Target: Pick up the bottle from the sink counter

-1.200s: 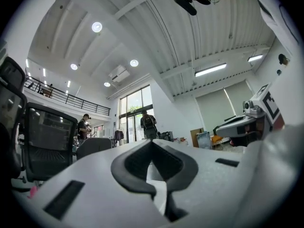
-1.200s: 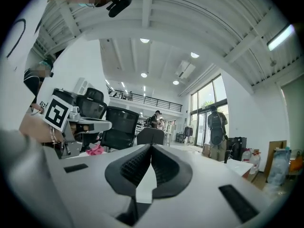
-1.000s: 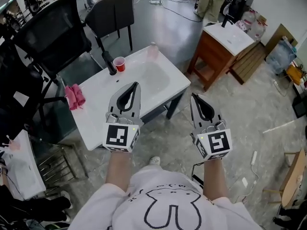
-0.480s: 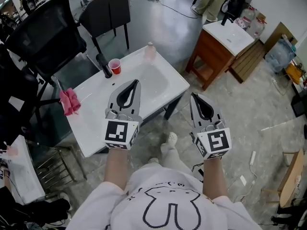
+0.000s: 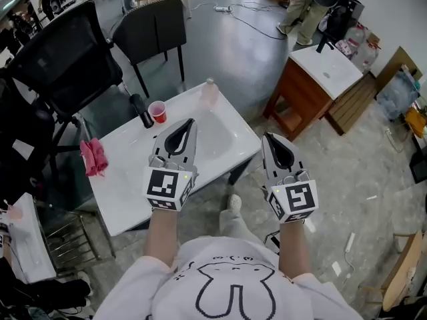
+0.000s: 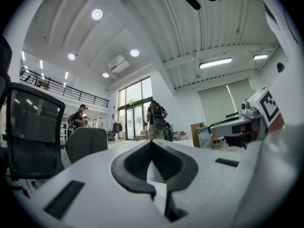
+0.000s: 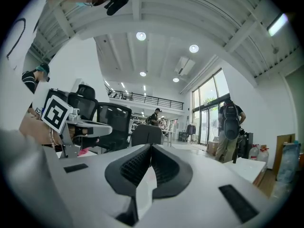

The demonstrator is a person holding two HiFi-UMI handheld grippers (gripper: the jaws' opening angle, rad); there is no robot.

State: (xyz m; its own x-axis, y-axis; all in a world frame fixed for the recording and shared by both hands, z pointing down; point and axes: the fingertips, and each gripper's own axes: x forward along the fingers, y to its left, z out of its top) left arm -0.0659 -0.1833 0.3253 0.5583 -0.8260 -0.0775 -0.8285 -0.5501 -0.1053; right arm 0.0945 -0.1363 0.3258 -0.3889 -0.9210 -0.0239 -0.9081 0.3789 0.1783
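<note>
A small translucent pinkish bottle (image 5: 209,93) stands upright at the far edge of the white sink counter (image 5: 127,199), behind the basin. My left gripper (image 5: 189,121) hovers over the basin, short of the bottle, its jaws shut and holding nothing. To the right, my right gripper (image 5: 267,137) hangs beyond the counter's right edge, above the floor, also shut and holding nothing. In the left gripper view the fingertips (image 6: 152,141) meet, and in the right gripper view the dark pads (image 7: 151,147) touch. Neither gripper view shows the bottle.
A red cup (image 5: 158,111) and a black faucet (image 5: 141,111) stand at the counter's back left; a pink cloth (image 5: 91,157) lies on its left end. Black chairs (image 5: 150,25) stand behind the counter. A wooden cabinet with a white top (image 5: 320,65) is at the right, a person beyond it.
The counter has slid lower and nearer in the head view, so the left gripper now reaches over the basin. Both grippers stay shut and level.
</note>
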